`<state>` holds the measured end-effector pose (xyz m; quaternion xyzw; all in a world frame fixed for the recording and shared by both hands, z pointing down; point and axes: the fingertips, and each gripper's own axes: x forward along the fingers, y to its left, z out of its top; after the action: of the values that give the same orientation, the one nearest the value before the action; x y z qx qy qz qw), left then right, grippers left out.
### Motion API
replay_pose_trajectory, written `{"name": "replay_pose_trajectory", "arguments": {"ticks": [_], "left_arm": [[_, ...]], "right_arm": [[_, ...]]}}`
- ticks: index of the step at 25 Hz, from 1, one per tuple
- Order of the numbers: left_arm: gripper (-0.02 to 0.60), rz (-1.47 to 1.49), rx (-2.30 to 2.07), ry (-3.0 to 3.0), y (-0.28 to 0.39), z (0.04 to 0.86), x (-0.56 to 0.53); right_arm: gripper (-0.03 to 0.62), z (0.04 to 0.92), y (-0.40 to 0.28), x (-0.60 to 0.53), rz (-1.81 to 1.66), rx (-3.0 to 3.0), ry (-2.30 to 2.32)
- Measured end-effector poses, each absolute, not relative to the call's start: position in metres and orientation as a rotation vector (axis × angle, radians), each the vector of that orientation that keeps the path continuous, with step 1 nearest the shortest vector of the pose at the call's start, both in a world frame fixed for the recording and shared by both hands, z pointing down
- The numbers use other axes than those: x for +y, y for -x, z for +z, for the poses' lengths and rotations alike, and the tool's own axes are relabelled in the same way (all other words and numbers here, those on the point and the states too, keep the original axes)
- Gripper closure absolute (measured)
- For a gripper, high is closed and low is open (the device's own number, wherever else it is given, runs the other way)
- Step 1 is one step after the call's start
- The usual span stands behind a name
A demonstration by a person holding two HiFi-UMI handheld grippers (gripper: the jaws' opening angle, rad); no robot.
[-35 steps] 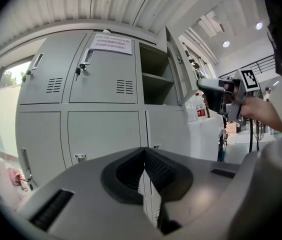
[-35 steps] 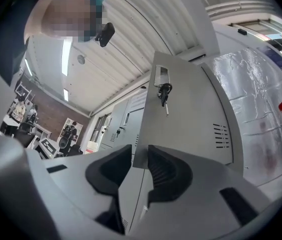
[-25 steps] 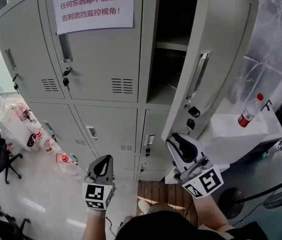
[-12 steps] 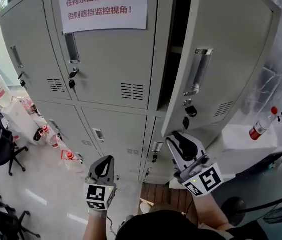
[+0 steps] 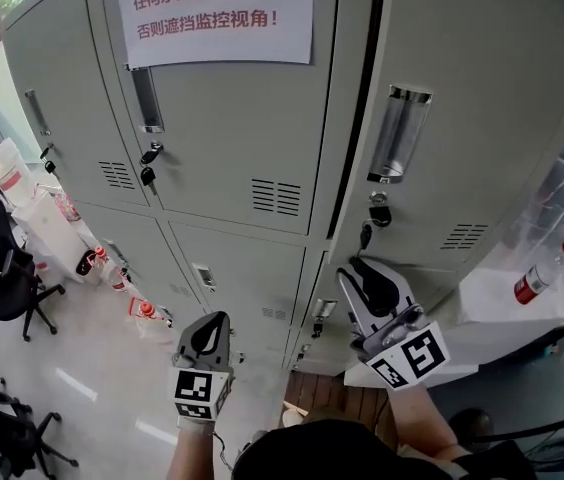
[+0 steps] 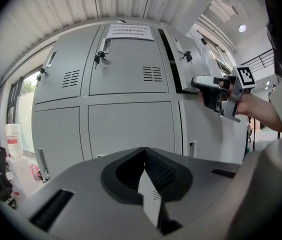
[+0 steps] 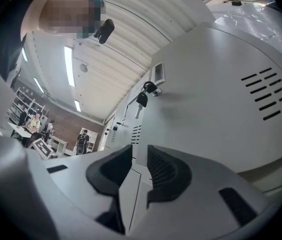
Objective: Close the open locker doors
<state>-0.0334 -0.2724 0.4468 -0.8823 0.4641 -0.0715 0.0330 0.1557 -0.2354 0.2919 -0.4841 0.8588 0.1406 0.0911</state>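
Caught mid-push, you had your right tongs (image 5: pixel 357 276) at the lower part of the tall grey metal upper locker door (image 5: pixel 482 118). Their jaws stood a narrow slit apart with nothing between them. The tips looked to be against the door's face, just below its dangling black key (image 5: pixel 377 211) and recessed chrome handle (image 5: pixel 399 133).

The door stood almost home, with only a dark slit along its edge, up and to the left of those tongs. The step in hand, by the look of it, was the closing push on this door. The next move called for a steady shove straight into the panel until the slit vanished and the door sat flush with its neighbours. A push off-line could have let the tips skid on the smooth metal or catch the key.

Your left tongs (image 5: pixel 209 320) hung lower and to the left of the right pair, jaws pressed together on nothing. They pointed at the grey lower locker doors (image 5: pixel 242 268), which all appeared shut.

A white paper notice with red print (image 5: pixel 217 13) was taped high above the left tongs. Well off to their left were a black office chair (image 5: pixel 7 278) and red-labelled plastic bottles on the floor (image 5: pixel 140 311). To the right of the right tongs, a clear plastic bottle with a red cap (image 5: pixel 537 283) rested on a white bench (image 5: pixel 487 296). Nothing visible blocked the door's swing.
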Motion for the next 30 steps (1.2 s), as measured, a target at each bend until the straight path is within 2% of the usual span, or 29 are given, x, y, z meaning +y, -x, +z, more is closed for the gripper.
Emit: {"name": "replay_pose_trajectory", "arguments": {"ticks": [30], "left_arm": [[0.572,-0.246,1.441,2.744,0.037,0.463,-0.298]], "right_arm": [[0.507,0.298,-0.155,-0.276,0.35,2.559,1.475]]}}
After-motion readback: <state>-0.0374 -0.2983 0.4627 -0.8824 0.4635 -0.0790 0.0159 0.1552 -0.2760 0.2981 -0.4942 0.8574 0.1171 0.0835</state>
